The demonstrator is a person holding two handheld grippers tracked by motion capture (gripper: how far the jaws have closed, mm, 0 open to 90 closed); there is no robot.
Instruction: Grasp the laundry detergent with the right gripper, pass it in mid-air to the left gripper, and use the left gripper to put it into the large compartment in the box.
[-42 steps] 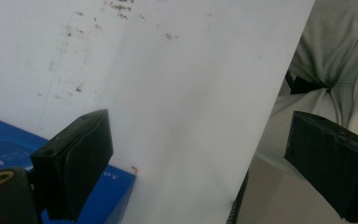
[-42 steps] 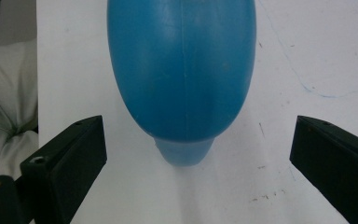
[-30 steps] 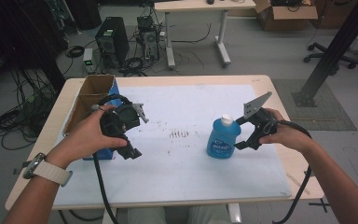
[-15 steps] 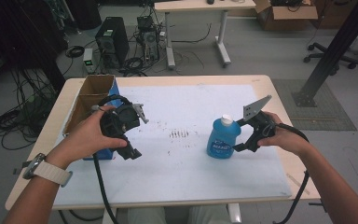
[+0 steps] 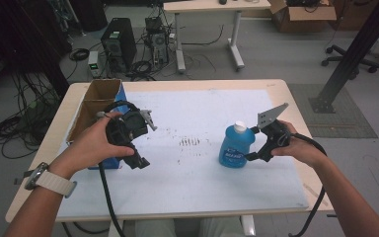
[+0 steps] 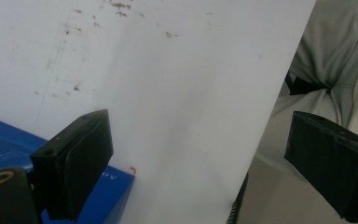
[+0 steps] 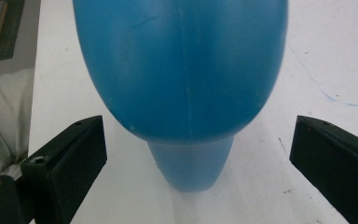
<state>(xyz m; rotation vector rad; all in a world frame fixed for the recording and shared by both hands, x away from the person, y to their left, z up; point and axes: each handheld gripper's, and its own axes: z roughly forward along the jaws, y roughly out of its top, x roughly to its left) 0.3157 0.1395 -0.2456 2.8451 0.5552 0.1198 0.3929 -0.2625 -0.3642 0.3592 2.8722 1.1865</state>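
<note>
I am holding my right gripper [image 5: 250, 157], jaws apart, at the blue plastic bottle's [image 5: 235, 146] three o'clock; my left gripper [image 5: 139, 160], jaws apart, is hovering beside the cardboard box [image 5: 94, 104] at nine.

— Where does everything sit on the surface [image 5: 187, 197]?

— The bottle [image 5: 235, 146] stands right of centre in the high view, with my right tool [image 5: 254, 154] just to its right. The open box [image 5: 94, 106] lies at the left edge, and my left tool [image 5: 139, 160] hangs just in front of it.

— And behind the surface?

— A second table [image 5: 207, 6] sits at the upper middle, and a computer tower [image 5: 118, 44] stands on the floor at upper left.
</note>
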